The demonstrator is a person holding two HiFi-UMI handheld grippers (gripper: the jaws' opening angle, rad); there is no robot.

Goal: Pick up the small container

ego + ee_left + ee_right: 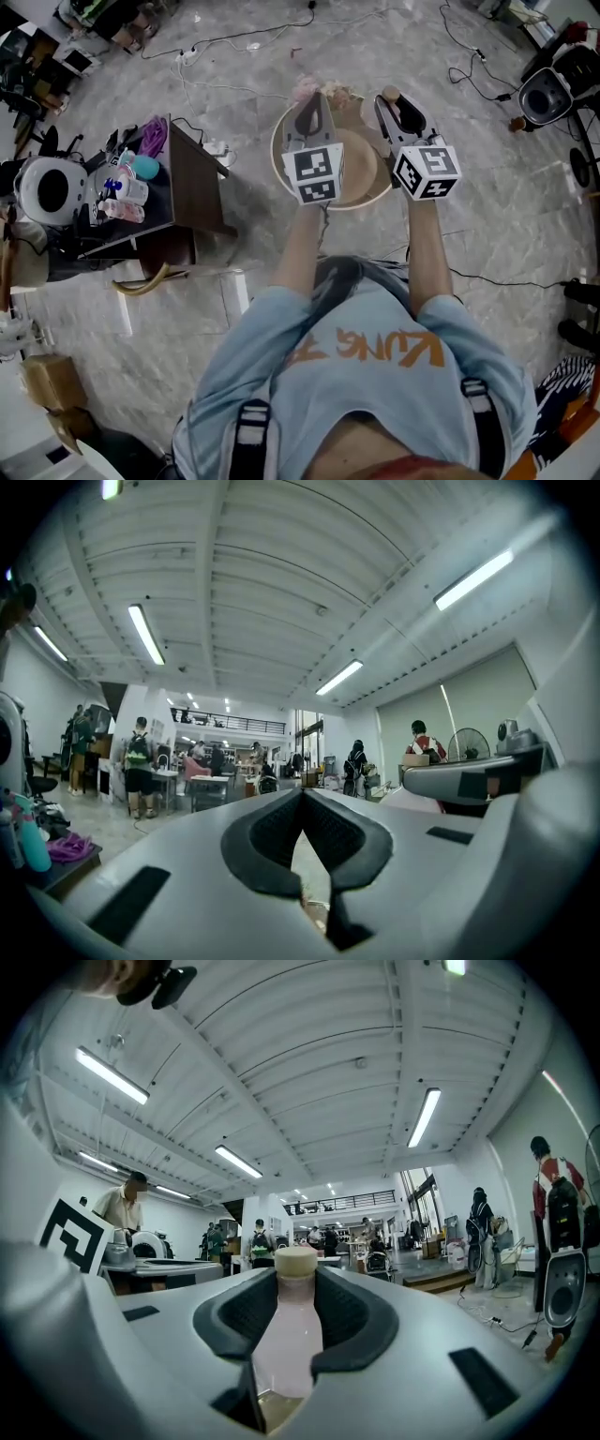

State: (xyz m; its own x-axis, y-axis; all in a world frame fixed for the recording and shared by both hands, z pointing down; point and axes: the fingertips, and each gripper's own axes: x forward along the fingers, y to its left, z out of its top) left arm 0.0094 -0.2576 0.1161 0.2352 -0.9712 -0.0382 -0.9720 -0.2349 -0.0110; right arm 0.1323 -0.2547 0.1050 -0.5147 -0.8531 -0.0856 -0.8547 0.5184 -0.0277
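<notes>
The small container is a pale pink bottle (289, 1335) with a beige cap, standing upright between the pads of my right gripper (295, 1288), which is shut on it. In the head view the right gripper (389, 101) is held out over a round beige table (370, 183), and only the bottle's cap (390, 93) shows at its tip. My left gripper (312, 101) is held level beside it, a hand's width to the left. In the left gripper view the left gripper (302, 803) has its pads meeting with nothing between them.
A dark side table (192, 183) with bottles and cloths stands at the left, a white machine (42, 187) beyond it. Cables run over the marble floor. A black speaker (548, 94) stands at the upper right. People and desks fill the hall farther off.
</notes>
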